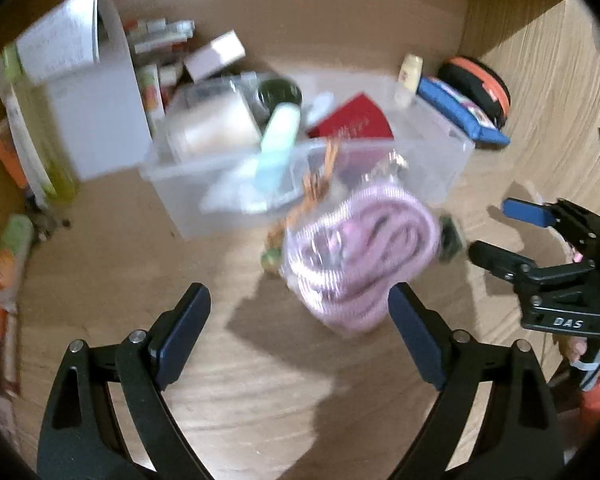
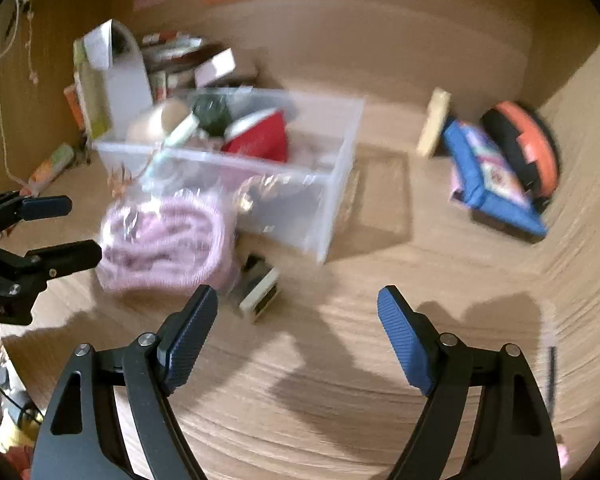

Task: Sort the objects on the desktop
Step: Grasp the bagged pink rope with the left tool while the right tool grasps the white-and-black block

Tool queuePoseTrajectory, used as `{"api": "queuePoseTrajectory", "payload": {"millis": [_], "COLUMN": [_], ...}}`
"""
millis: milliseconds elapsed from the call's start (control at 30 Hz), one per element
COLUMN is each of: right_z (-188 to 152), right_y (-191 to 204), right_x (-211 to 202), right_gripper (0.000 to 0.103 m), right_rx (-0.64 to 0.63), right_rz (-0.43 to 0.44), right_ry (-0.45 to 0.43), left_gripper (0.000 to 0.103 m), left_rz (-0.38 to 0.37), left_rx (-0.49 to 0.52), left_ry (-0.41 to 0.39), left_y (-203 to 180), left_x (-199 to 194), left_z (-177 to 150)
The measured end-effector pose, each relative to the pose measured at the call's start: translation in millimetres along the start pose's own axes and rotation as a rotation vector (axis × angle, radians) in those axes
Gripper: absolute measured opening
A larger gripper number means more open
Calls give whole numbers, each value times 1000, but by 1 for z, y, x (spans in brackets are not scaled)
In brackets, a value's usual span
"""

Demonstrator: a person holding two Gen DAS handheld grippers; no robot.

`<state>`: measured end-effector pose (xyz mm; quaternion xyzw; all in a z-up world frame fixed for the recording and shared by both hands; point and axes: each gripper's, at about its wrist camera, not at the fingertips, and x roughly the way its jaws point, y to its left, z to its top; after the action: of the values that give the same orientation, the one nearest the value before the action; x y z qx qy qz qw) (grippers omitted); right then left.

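Note:
A clear plastic bin stands on the wooden desk and holds a red pouch, a pale green tube and other items. A clear bag of coiled pink cable lies against the bin's front. A small dark-and-white box lies beside the bag. My left gripper is open, just short of the pink bag. My right gripper is open and empty over bare desk, to the right of the bag. Both views are motion-blurred.
A blue packet, an orange-and-black round case and a cream bottle lie at the back right. A white file holder and stacked boxes stand at back left.

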<state>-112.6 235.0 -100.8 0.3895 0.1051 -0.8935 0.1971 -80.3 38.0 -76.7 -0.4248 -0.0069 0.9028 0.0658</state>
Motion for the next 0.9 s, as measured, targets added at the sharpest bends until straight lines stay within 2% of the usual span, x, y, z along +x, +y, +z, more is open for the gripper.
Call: {"api": "queuePoseTrajectory", "payload": {"millis": [100,167,233,433,500,567,633,900], "right_z": [-1,0,2,8,10,10,11,5], "right_y": [1,0,-1,8,9,10,8,-19], "right_x": [13,18,22,30,31,31,32,18], "right_gripper": [75,63,59,59,56,40,32,32], "right_rx": [-5,-10,-15,-94,-113,-128,-135,-82], "right_rz": [55,72,96,111,120,147,164,179], "right_ry": [36,52,66,76,73,75,79,36], "left_gripper": [91,91,91,91,91,91,92,93], "left_rz": [-38,-41,-36,-26,-27,-25,-8,1], "left_rx": [-14,-9,9,24,26,28,29,41], "left_ry": [56,72,80,97,108,118,135,153], "left_y": [-4,-9,-17,-29,-33,-38,-43,-58], "left_x": [11,17,20,31,36,42,48,58], "left_z": [-6,-7,-6,2,6,9,12,18]}}
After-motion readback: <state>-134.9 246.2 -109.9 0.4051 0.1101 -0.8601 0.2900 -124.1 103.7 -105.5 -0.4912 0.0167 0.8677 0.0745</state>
